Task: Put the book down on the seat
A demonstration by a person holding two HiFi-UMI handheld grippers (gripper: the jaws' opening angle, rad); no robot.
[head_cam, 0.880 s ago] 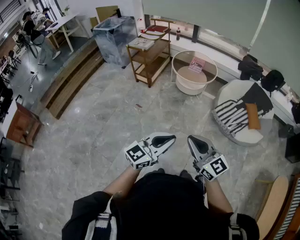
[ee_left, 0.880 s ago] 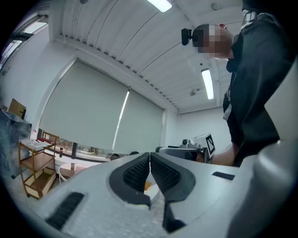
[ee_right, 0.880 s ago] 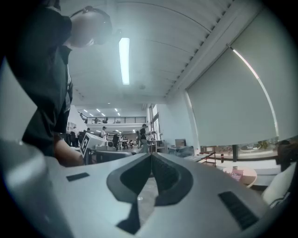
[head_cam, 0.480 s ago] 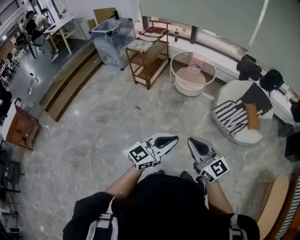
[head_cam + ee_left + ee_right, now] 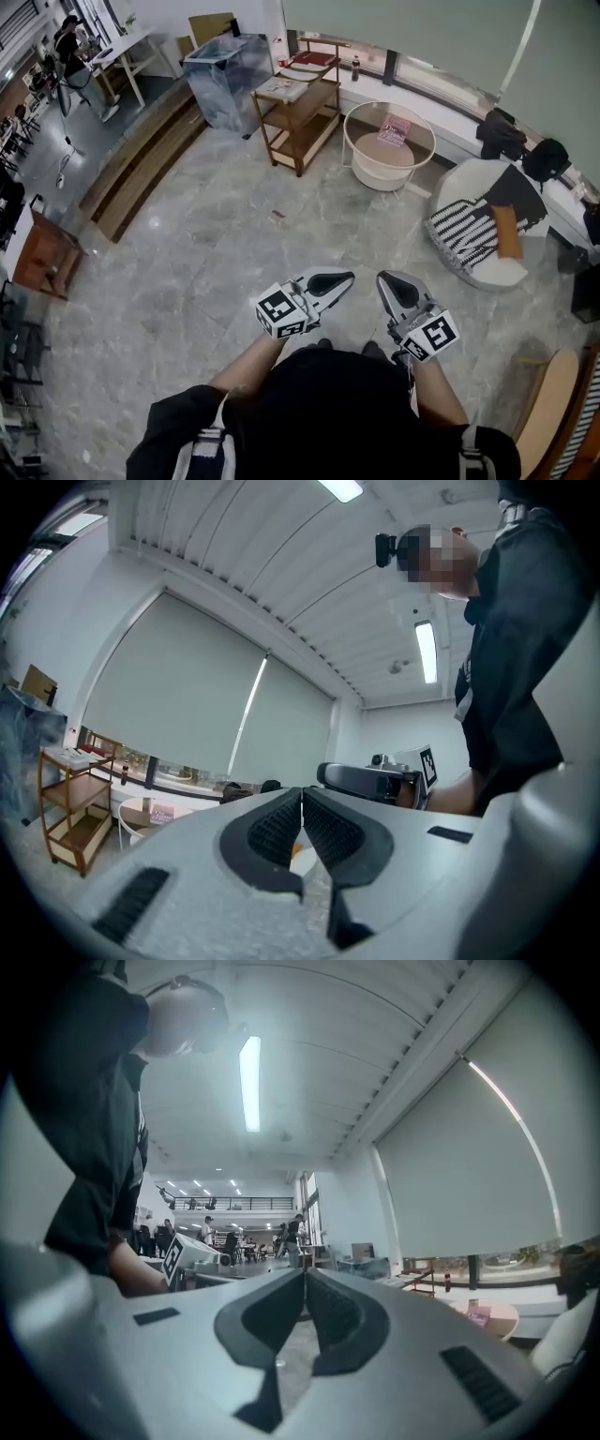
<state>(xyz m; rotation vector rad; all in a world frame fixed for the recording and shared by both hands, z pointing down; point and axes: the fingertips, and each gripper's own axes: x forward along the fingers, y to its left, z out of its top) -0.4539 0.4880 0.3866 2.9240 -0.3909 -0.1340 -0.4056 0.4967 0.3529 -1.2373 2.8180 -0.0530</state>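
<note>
Head view shows a pink book lying flat on the round white table by the window, well apart from the white seat draped with a striped throw. Close to the person, the left gripper and right gripper point level, each with its jaws pressed together on nothing.

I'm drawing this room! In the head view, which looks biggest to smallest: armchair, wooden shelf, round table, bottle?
1. armchair
2. wooden shelf and round table, about alike, so tied
3. bottle, far smallest
</note>
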